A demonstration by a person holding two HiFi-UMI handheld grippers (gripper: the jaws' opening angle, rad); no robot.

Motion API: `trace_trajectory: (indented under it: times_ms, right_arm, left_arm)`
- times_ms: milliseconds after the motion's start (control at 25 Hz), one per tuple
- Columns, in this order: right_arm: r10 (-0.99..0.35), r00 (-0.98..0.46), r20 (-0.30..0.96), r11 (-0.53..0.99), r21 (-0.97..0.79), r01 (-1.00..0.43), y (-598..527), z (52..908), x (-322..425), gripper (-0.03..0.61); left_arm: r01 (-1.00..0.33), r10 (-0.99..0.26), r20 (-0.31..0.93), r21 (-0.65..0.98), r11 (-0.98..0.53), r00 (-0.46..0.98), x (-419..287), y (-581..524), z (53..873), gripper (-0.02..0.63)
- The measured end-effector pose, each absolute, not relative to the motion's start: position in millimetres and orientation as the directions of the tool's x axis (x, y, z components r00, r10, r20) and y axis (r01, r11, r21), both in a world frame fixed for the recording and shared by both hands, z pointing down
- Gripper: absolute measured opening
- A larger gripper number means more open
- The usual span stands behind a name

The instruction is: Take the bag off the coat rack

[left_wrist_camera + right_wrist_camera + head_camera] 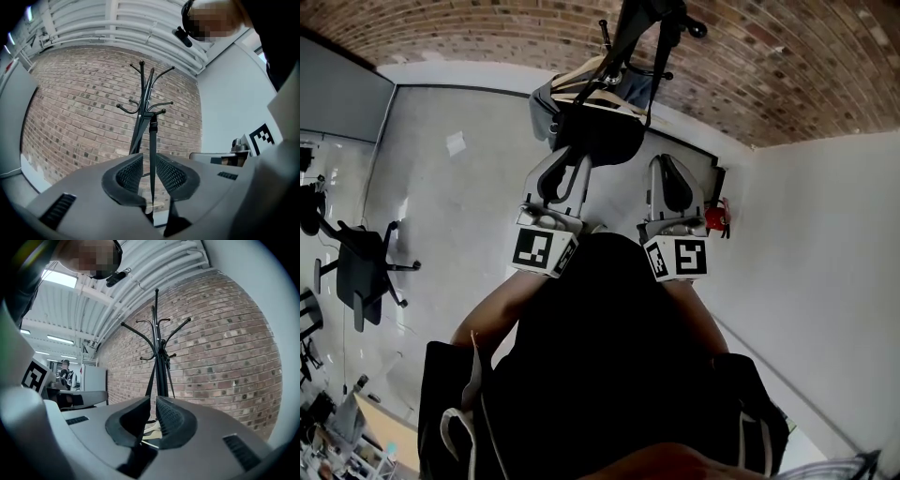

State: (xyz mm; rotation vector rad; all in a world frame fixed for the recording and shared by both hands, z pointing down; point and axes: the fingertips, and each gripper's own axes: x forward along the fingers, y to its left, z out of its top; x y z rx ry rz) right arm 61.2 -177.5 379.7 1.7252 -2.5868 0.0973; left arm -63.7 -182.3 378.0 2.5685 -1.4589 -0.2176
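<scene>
A dark bag (pixel 595 136) with a beige part hangs from the black coat rack (pixel 628 28) against the brick wall. Both grippers are raised to it. My left gripper (pixel 565 161) is just below the bag's left side. In the left gripper view the black strap (pixel 152 140) runs down from a hook between the jaws of the left gripper (pixel 150 161), which stand open with a gap beside it. My right gripper (pixel 666 161) is at the bag's right side. In the right gripper view another strap (pixel 151 378) enters the nearly closed jaws of the right gripper (pixel 153 401).
The brick wall (pixel 70 117) stands behind the rack, with a white wall (pixel 825 281) to the right. A red fire extinguisher (pixel 715 218) sits at the wall's foot. A black office chair (pixel 361 267) stands on the grey floor at left. A person (pixel 65 371) stands far off.
</scene>
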Motion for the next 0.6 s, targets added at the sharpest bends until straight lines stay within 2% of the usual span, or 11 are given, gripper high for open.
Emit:
trace_trajectory:
  times_ms: [120,280,600]
  right_arm:
    - [-0.926,-0.373,0.051,0.373,-0.014,-0.928,-197.2,374.6,66.6,0.025]
    - [-0.928,-0.367,0.058,0.367,-0.007,-0.93,-222.9,374.3,74.9,0.074]
    - [-0.929,-0.36,0.089,0.361,-0.003,-0.933,-257.8,386.4,84.9,0.08]
  left_arm:
    - [-0.834,-0.862,-0.037,0.235,-0.499,0.505,-64.1,-201.8,377.2,0.107]
    - [-0.837,-0.86,-0.048,0.209,-0.506,0.508,-57.7,-226.1,377.3,0.115]
    - [-0.842,-0.861,-0.008,0.206,-0.498,0.508,-51.4,-256.1,392.3,0.123]
